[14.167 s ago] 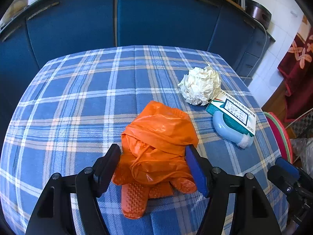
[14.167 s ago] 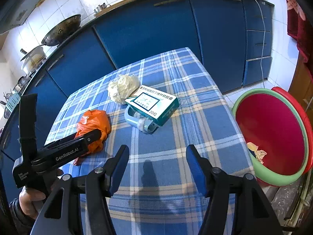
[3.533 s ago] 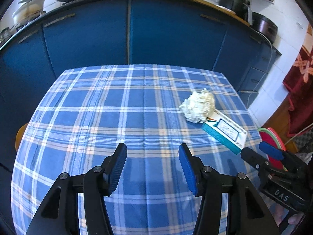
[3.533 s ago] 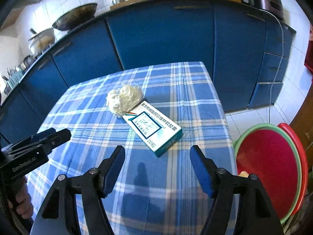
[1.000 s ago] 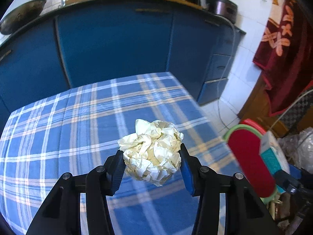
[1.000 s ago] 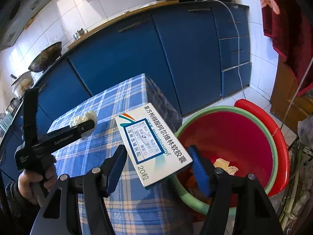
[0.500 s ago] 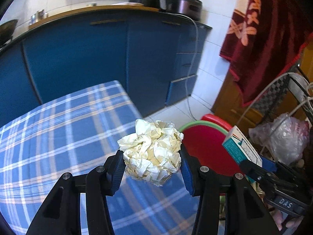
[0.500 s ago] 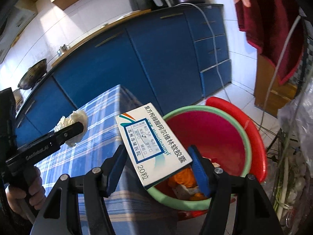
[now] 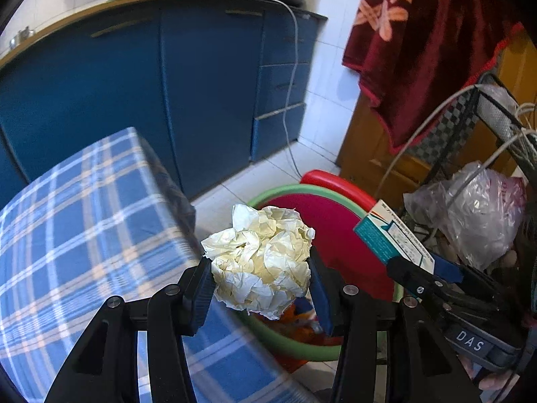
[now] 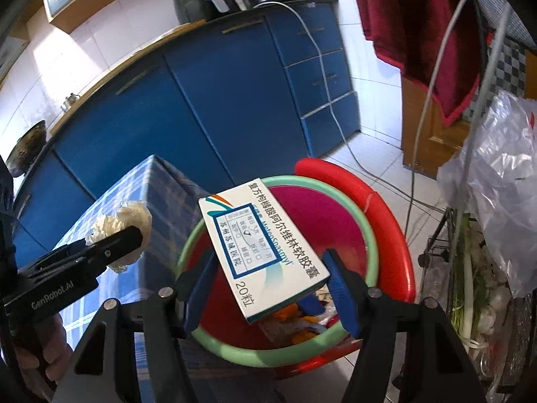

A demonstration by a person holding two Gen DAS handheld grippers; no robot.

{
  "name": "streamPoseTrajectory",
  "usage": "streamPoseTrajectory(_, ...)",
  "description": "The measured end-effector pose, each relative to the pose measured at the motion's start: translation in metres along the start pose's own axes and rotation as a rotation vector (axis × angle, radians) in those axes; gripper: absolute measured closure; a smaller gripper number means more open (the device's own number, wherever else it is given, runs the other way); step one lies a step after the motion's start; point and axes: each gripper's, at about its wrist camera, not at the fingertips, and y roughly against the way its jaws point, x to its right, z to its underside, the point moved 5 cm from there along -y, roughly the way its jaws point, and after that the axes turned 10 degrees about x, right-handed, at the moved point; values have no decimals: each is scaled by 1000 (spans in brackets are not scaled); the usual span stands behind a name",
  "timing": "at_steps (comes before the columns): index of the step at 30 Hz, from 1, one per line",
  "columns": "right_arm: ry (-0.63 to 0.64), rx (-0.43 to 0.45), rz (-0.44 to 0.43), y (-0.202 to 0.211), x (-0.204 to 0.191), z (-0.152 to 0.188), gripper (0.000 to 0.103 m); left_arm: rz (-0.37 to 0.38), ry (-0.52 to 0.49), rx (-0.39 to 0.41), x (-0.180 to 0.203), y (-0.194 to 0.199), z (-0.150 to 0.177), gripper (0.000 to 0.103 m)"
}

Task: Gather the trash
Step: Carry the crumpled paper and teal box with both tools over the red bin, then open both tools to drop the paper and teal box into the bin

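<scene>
My left gripper (image 9: 260, 294) is shut on a crumpled ball of cream paper (image 9: 260, 260), held over the corner of the checked table, just short of the basin. In the right wrist view that paper ball (image 10: 129, 225) shows at the left. My right gripper (image 10: 268, 285) is shut on a white and teal medicine box (image 10: 261, 248), tilted, above the red basin with the green rim (image 10: 335, 235). The same box (image 9: 391, 240) and basin (image 9: 339, 231) appear at the right of the left wrist view. Orange and other trash (image 10: 292, 319) lies in the basin's bottom.
The blue checked tablecloth (image 9: 77, 228) ends beside the basin. Blue kitchen cabinets (image 10: 208, 100) stand behind, with a white cable hanging down. A wire rack with a clear plastic bag (image 10: 496, 184) and green onions stands right of the basin. A dark red towel (image 9: 419, 43) hangs above.
Both grippers have swung right, off the table toward the basin, each keeping its grip. The box now hangs over the basin, and the paper ball is near its rim.
</scene>
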Motion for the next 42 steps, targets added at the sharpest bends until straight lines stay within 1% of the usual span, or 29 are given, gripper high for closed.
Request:
streamPoseTrajectory(6,-10,-18,24,-7,10,3,37,38,-12,-39,18,-18,4,50)
streamPoseTrajectory(8,-14,-25,30,-9,12,4,39,49,-16,-56,21,-22,6,47)
streamPoseTrajectory(14,-18,-44,40,-18,16,8,43,35,-12,-76,19,-26,9,38)
streamPoseTrajectory(17,-28,-49,33,-19,17,9,43,31,-12,-77,17,-26,10,36)
streamPoseTrajectory(21,-34,-35,32,-15,17,6,43,23,-11,-75,15,-23,10,36)
streamPoseTrajectory(27,-32,-10,27,-1,12,1,43,0,9,-60,4,-8,10,36)
streamPoseTrajectory(29,-28,-5,19,4,8,1,41,-11,17,-51,-1,0,10,36)
streamPoseTrajectory(37,10,29,-23,31,-20,-1,31,-67,55,-1,-23,41,12,36)
streamPoseTrajectory(42,39,54,-51,52,-40,0,27,-107,82,24,-35,68,17,36)
